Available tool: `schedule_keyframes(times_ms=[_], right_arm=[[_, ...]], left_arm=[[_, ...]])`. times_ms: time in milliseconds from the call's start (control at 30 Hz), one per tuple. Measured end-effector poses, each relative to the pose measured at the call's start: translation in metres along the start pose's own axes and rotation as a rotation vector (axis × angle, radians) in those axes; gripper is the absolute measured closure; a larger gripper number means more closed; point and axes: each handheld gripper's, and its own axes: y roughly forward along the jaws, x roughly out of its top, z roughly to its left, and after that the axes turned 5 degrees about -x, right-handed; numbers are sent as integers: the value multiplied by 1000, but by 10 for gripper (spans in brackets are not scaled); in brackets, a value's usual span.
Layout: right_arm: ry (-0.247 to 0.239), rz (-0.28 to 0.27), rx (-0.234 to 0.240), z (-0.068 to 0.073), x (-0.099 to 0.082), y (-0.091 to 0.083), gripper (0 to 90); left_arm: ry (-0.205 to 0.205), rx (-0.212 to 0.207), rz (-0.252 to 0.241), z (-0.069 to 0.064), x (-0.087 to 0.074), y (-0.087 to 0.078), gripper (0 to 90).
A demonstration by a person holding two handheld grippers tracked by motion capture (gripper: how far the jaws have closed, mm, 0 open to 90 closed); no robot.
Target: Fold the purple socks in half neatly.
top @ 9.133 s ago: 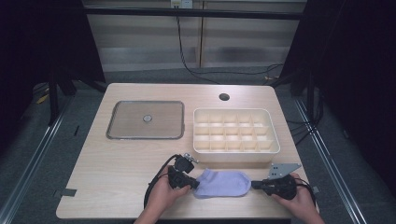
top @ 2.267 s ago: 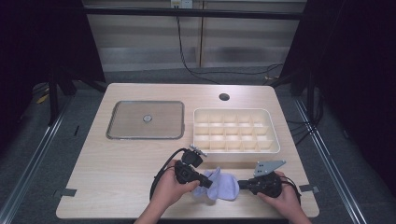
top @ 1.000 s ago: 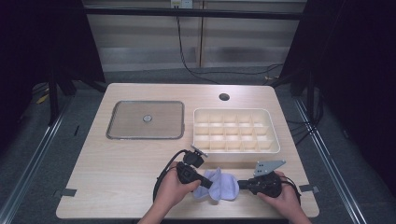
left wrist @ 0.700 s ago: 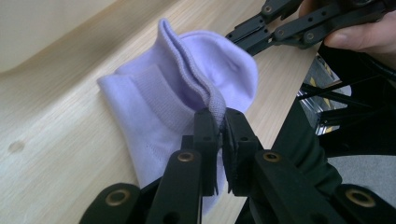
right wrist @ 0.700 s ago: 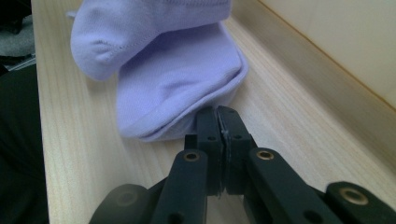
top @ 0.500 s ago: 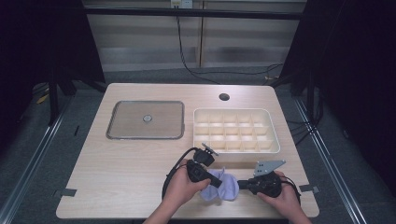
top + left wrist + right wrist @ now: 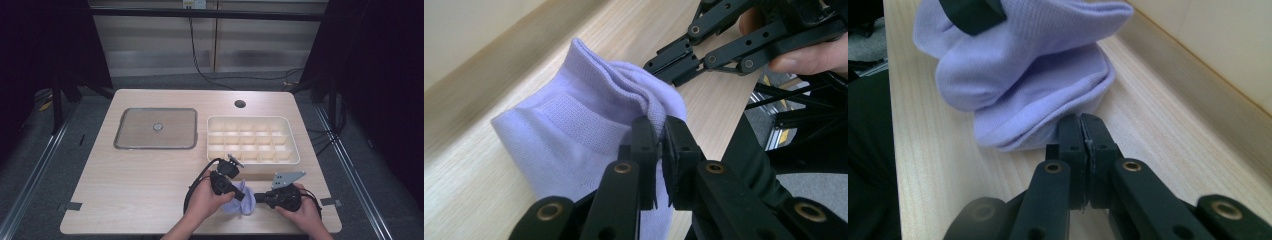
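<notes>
Lilac sock (image 7: 239,202) bunched, partly hidden beneath left hand-held gripper (image 7: 242,196).

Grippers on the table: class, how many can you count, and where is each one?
2. The left gripper sits at the near edge, pinching the lilac sock; the right gripper is just right of it, pinching the sock's other side.

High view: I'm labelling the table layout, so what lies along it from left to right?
Flat grey lid → left gripper → lilac sock → right gripper; the cream divided tray overlaps these, so it is left out.
</notes>
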Motion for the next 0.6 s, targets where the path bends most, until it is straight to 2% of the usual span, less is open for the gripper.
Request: schedule_keyframes(times_ms=[100,333,500,567,600], right_arm=[[-3,0,2,0,0,0,884],[-1,0,3,0,0,0,877],[-3,-1,5,0,0,0,877],[-4,-1,6,0,0,0,878],[-4,-1,6,0,0,0,878]], left_arm=[[3,0,1,-1,1,5,846],[24,4,38,-4,1,16,831],[39,18,68,-8,0,17,826],[53,39,82,-9,-1,16,826],[52,37,75,-9,-2,15,826]])
